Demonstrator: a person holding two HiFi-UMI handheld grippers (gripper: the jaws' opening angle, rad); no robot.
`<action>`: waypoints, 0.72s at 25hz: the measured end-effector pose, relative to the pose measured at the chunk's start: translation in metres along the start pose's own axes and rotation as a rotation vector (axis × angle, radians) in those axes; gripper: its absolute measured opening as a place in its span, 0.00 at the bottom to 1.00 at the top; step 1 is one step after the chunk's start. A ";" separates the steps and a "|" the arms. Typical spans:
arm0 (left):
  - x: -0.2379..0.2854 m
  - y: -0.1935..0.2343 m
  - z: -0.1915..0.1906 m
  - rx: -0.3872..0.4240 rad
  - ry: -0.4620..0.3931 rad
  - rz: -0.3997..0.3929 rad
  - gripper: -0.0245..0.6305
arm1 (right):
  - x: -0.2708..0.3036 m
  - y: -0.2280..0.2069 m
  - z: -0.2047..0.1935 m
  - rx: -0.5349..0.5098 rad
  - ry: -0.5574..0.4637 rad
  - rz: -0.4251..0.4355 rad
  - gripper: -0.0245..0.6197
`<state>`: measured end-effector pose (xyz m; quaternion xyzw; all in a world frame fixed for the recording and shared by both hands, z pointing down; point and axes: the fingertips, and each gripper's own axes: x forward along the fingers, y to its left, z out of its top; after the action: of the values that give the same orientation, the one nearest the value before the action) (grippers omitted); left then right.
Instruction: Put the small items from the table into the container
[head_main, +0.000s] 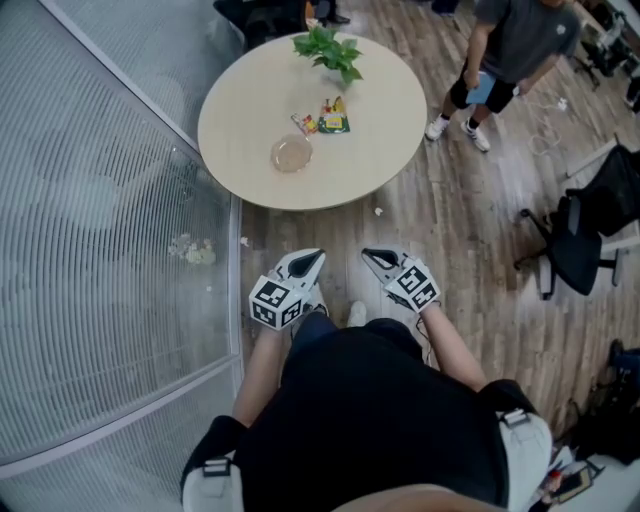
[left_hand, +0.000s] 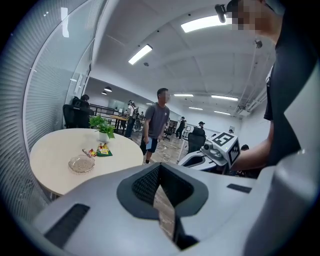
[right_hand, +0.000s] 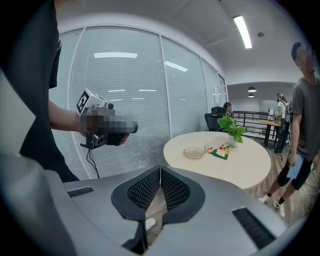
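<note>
With your left hand-held gripper (head_main: 314, 258) and right hand-held gripper (head_main: 372, 256) both closed and empty, you'd likely shove the snack packets (head_main: 326, 118) at twelve o'clock rather than grip them.

Two claws showed: one left gripper (head_main: 316, 258) and one right gripper (head_main: 372, 256). Ahead of them stood one round table (head_main: 390, 150) bearing one clear dish (head_main: 291, 154), one potted plant (head_main: 328, 50) and at least two snack packets (head_main: 333, 121). One bystander (head_main: 512, 45) stood beyond the right gripper.
</note>
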<state>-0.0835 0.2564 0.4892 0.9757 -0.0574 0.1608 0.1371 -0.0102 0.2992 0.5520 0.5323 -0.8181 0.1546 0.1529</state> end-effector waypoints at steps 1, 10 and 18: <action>0.004 0.004 0.001 0.000 -0.001 -0.003 0.04 | 0.002 -0.004 0.001 0.000 -0.002 -0.004 0.08; 0.030 0.057 0.013 -0.020 0.001 -0.028 0.04 | 0.043 -0.030 0.012 0.040 0.008 -0.025 0.08; 0.046 0.114 0.035 -0.036 -0.015 -0.043 0.04 | 0.092 -0.053 0.036 0.019 0.040 -0.007 0.08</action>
<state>-0.0471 0.1337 0.5008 0.9753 -0.0402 0.1495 0.1577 0.0002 0.1878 0.5624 0.5334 -0.8115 0.1725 0.1649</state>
